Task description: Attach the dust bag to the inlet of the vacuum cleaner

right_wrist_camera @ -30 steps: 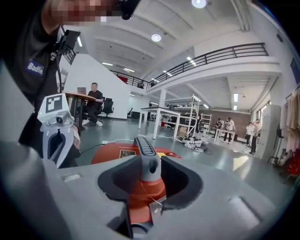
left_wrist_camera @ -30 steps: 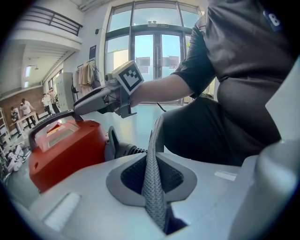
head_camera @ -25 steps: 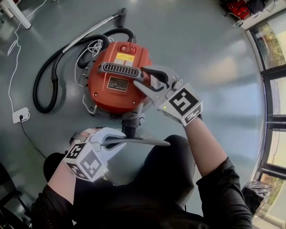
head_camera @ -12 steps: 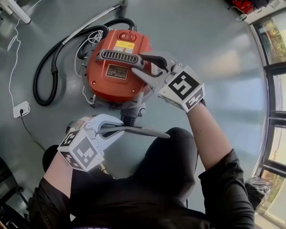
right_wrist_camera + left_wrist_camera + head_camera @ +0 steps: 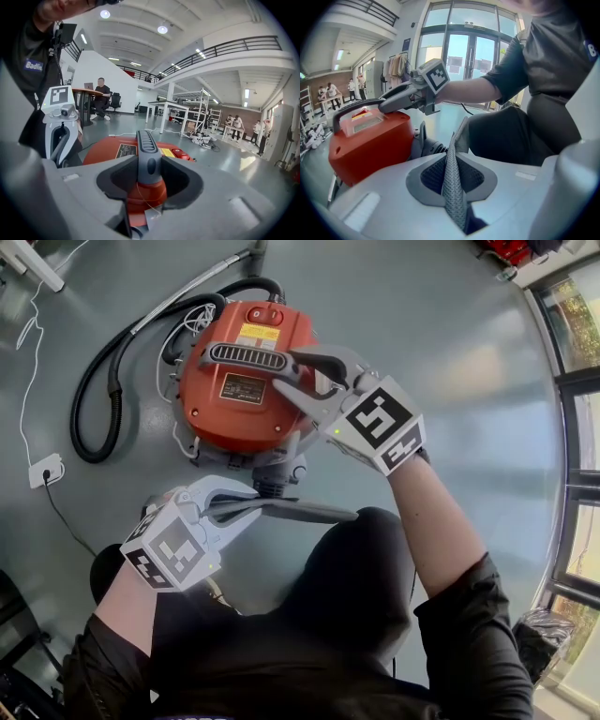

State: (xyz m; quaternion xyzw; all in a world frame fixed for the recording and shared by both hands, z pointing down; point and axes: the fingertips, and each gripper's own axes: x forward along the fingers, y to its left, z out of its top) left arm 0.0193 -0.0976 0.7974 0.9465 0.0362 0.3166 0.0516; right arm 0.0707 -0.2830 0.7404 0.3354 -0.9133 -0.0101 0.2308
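Observation:
The orange vacuum cleaner (image 5: 234, 404) stands on the grey floor, its grey handle (image 5: 246, 356) across the top. My right gripper (image 5: 302, 379) is shut on the near end of that handle (image 5: 146, 152), with the orange body (image 5: 112, 150) beyond. My left gripper (image 5: 255, 510) is shut on the flat grey dust bag (image 5: 305, 513), which sticks out to the right just below the vacuum's inlet (image 5: 270, 486). In the left gripper view, the mesh fabric of the dust bag (image 5: 452, 185) stands edge-on between the jaws of the left gripper (image 5: 452, 171), and the inlet (image 5: 427, 147) lies just beyond.
A black hose (image 5: 98, 409) loops left of the vacuum, and a metal wand (image 5: 187, 298) runs behind it. A white cable ends at a socket block (image 5: 42, 471). The person's dark-trousered knee (image 5: 361, 568) is close under the bag. Glass doors (image 5: 577, 427) line the right side.
My left gripper has rolled slightly with the bag still in it. My right gripper has stayed on the handle.

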